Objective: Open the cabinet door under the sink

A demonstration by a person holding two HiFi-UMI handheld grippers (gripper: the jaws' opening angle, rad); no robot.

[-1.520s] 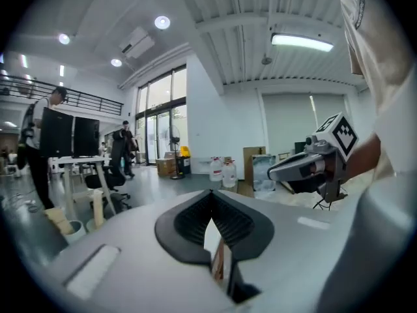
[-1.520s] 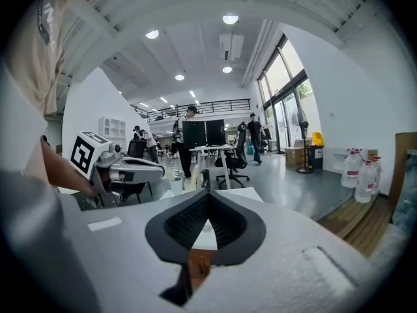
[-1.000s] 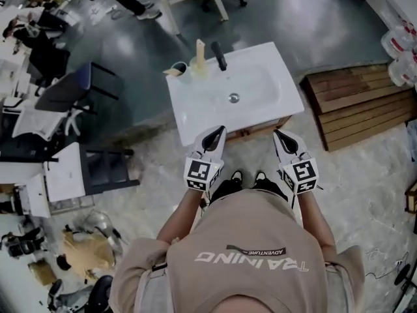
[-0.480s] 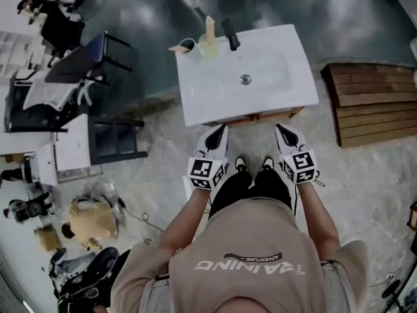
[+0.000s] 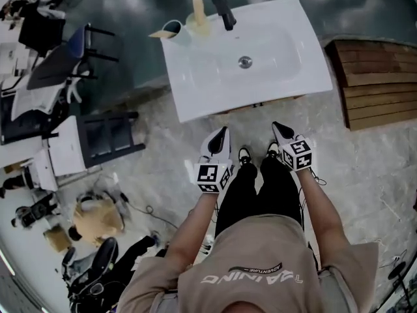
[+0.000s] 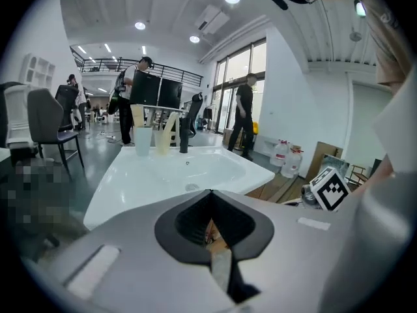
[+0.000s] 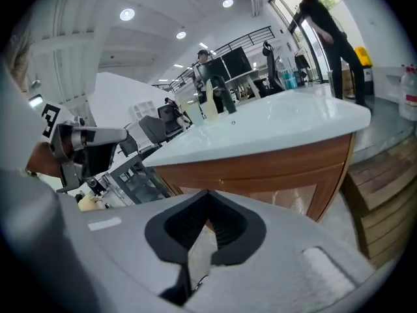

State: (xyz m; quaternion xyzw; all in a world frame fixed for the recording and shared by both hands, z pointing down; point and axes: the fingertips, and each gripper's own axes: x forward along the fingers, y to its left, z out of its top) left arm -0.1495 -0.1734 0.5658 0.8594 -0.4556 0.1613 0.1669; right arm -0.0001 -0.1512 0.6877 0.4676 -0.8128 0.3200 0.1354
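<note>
From the head view, both my arms reach down and forward in front of me. My left tongs (image 5: 222,134) and my right tongs (image 5: 277,128) point at the front edge of the white sink (image 5: 195,103). They sit side by side, with my shoes (image 5: 244,155) between them. A strip of bare floor (image 5: 247,119) lies between the tips and the sink's front edge, so nothing touches. Only a thin brown line of the cabinet (image 5: 260,107) peeks out under the sink here. A stack of wooden boards (image 5: 378,77) lies on the floor just right of the sink. A grey cart (image 5: 98,142) stands left of the sink, well apart from my left arm.

From the left gripper view, my left tongs (image 6: 210,194) sit above the sink's rim (image 6: 130,188) and look across the basin. The two tips meet, and they hold nothing. A cup (image 6: 143,139) and a dark tap (image 6: 185,132) stand at the sink's far edge.

From the right gripper view, my right tongs (image 7: 208,195) are lower than the sink top (image 7: 273,126) and tilt to one side. The tips are pressed together and hold nothing. The brown cabinet door (image 7: 287,197) is right under the sink, closed, and near my tips but not touching them.
</note>
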